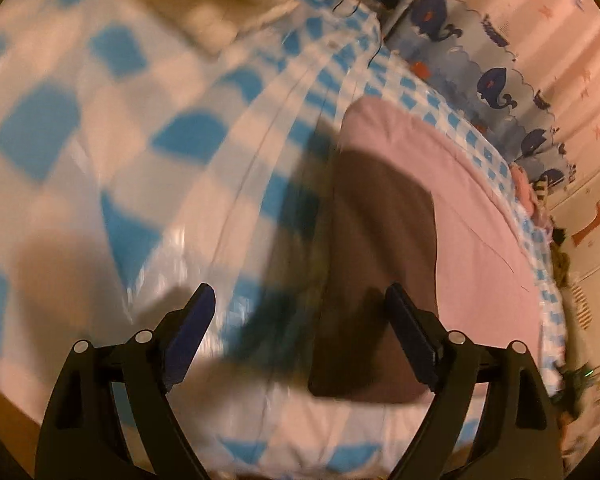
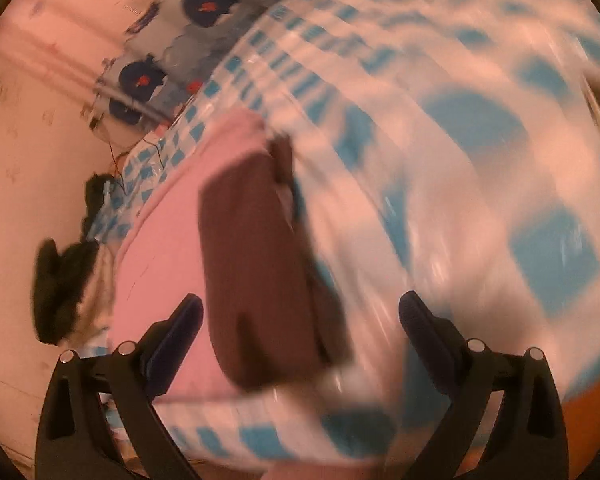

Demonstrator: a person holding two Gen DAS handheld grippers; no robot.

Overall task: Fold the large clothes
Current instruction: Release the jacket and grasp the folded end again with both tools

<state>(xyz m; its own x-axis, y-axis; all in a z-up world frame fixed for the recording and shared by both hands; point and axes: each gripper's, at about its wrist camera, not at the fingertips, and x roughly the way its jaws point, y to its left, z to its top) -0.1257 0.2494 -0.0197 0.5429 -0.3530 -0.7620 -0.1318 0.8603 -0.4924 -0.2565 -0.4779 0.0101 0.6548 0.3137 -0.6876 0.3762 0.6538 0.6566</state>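
Both wrist views tilt down, close — sharing the brown garment [image 1: 380,264] [image 2: 260,272].

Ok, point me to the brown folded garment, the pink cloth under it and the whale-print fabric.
brown folded garment [image 2: 260,280], right wrist view, middle of its top face.
pink cloth [image 1: 480,240], left wrist view, bare flat area right of the brown piece.
whale-print fabric [image 1: 496,84], left wrist view, on one dark whale.

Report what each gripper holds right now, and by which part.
Nothing is held. The left gripper and right gripper both have open jaws, empty, above the folded brown garment on the pink cloth.
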